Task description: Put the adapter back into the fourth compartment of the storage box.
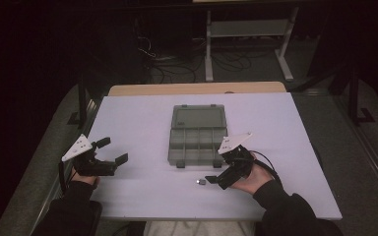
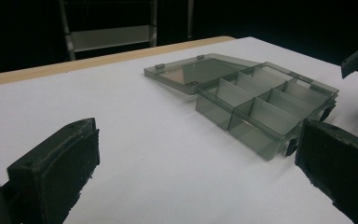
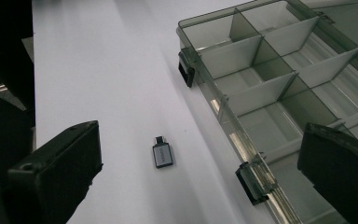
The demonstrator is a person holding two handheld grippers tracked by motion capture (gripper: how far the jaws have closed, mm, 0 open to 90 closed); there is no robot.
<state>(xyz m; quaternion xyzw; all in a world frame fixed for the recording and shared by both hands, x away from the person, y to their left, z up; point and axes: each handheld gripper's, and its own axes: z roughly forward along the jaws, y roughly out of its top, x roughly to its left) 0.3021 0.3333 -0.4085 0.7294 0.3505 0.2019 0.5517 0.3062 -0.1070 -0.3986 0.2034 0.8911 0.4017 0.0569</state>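
Right gripper (image 3: 200, 172) fingers spread, small adapter (image 3: 161, 154) on bench between them; left gripper (image 2: 196, 172) fingers spread, holding nothing

both hands low, left tool (image 1: 112, 151) and right tool (image 1: 216, 179) spread wide.

a translucent grey compartment box (image 1: 197, 142) lies open on the white table (image 1: 138, 118), its lid (image 1: 199, 117) folded flat away from the person — the divided cells look empty. a small silver adapter (image 3: 162, 154) lies flat on the table just beside the box's latched front edge.
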